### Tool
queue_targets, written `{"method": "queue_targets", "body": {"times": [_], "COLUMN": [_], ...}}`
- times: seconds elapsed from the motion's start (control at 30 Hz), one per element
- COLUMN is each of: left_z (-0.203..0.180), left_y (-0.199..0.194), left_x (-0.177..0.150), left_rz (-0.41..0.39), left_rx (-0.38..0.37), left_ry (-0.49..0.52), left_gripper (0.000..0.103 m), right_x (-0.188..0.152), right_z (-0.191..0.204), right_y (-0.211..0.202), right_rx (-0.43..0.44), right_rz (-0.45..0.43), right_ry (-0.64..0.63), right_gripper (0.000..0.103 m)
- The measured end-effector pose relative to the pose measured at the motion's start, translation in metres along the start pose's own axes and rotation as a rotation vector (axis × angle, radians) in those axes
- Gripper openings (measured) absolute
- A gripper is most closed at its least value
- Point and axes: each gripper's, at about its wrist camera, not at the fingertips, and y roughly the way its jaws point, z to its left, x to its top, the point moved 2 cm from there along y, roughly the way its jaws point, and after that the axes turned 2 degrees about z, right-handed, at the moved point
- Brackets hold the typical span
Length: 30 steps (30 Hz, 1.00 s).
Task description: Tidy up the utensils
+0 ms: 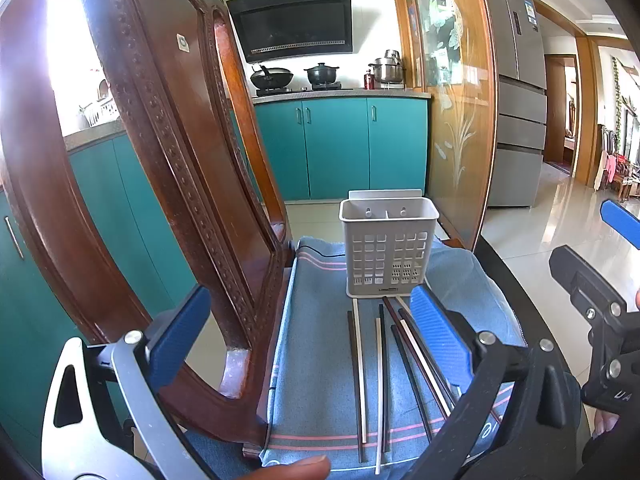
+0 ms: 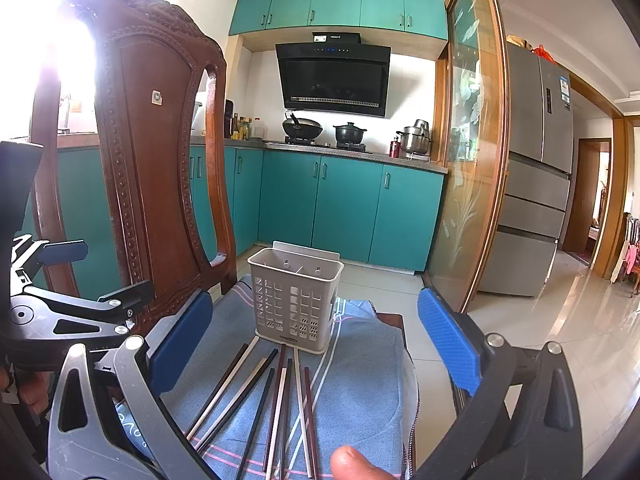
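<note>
Several long chopsticks (image 1: 380, 372), dark and white, lie side by side on a blue cloth (image 1: 320, 340). They also show in the right wrist view (image 2: 276, 404). A grey perforated utensil holder (image 1: 387, 246) stands upright and empty at the far end of the cloth; it also shows in the right wrist view (image 2: 294, 300). My left gripper (image 1: 310, 340) is open and empty, above the near ends of the chopsticks. My right gripper (image 2: 316, 344) is open and empty, also above the chopsticks. The right gripper shows at the right edge of the left wrist view (image 1: 600, 280).
A carved wooden chair back (image 1: 168, 152) stands close on the left of the cloth, seen too in the right wrist view (image 2: 152, 152). Teal kitchen cabinets (image 1: 340, 144), a glass sliding door (image 1: 460, 100) and a fridge (image 1: 520, 92) are behind.
</note>
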Motion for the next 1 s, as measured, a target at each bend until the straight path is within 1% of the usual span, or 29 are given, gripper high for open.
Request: {"method": "queue_targets", "body": {"times": [0.47, 0.73, 0.87, 0.97, 1.0], "left_z": [-0.001, -0.004, -0.010, -0.011, -0.011], "left_y": [0.002, 0.008, 0.019, 0.026, 0.027], "left_x": [0.000, -0.006, -0.014, -0.021, -0.023], "left_rz": [0.007, 0.039, 0.091, 0.123, 0.131], "left_rx": [-0.001, 0.004, 0.036, 0.045, 0.046], "left_ry": [0.004, 0.017, 0.053, 0.068, 0.071], "left_gripper": [0.099, 0.099, 0.099, 0.099, 0.099], "right_x": [-0.002, -0.006, -0.010, -0.013, -0.015], "right_z": [-0.001, -0.004, -0.008, -0.014, -0.018], "right_y": [0.001, 0.005, 0.011, 0.019, 0.024], "right_rx": [0.002, -0.012, -0.054, -0.114, -0.147], "right_rz": [0.004, 0.020, 0.039, 0.066, 0.089], "right_ry": [-0.001, 0.001, -0.015, -0.029, -0.028], "right_gripper": [0.100, 0.100, 0.100, 0.100, 0.100]}}
